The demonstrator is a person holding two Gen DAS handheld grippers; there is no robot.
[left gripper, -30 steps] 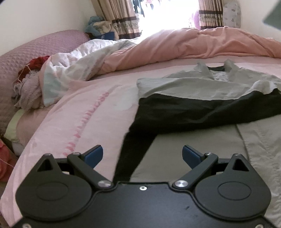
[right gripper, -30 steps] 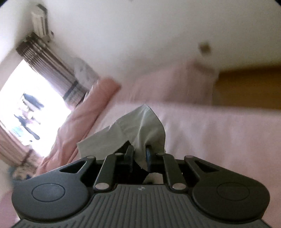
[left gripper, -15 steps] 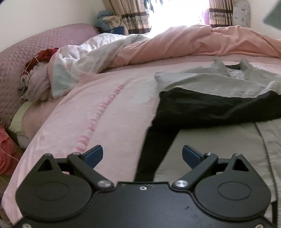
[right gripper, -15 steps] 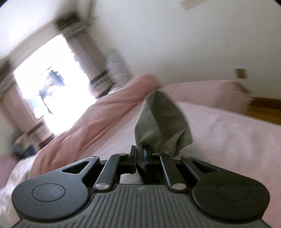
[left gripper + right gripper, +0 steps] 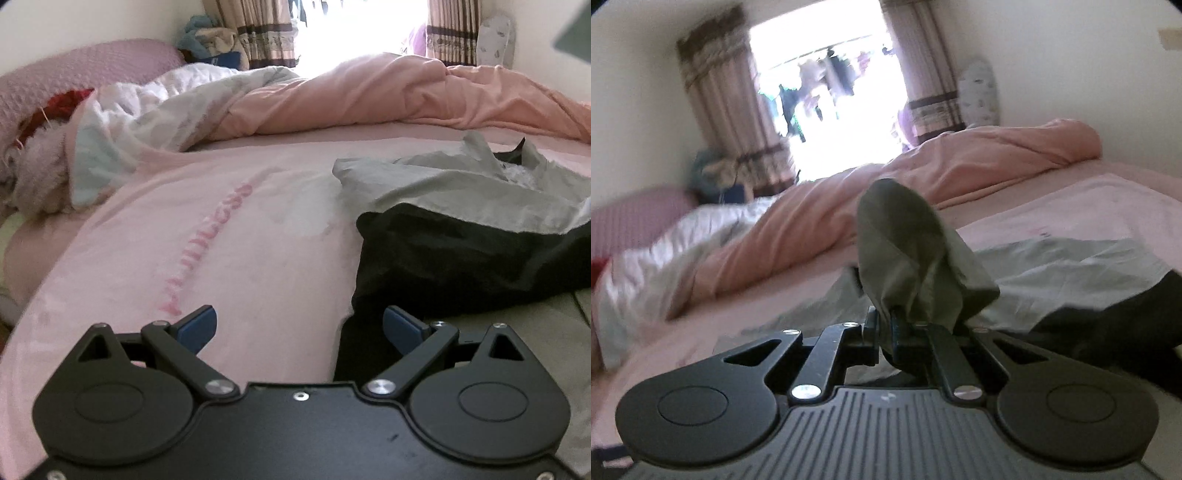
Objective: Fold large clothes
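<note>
The garment (image 5: 461,221) ahead and right of the left gripper (image 5: 299,326) is pale grey and black. The sheet (image 5: 229,251) under it is light pink with darker pink lettering; the duvet (image 5: 369,96) beyond is salmon. The gripper's pads (image 5: 195,325) are blue.

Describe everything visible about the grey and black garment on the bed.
The garment is thin, wrinkled woven-looking cloth, pale grey with a broad black panel. It lies spread over the pink bedsheet, partly folded on itself. The right gripper is shut on one grey corner, which stands bunched above the fingers. The left gripper is open, not touching it.
</note>
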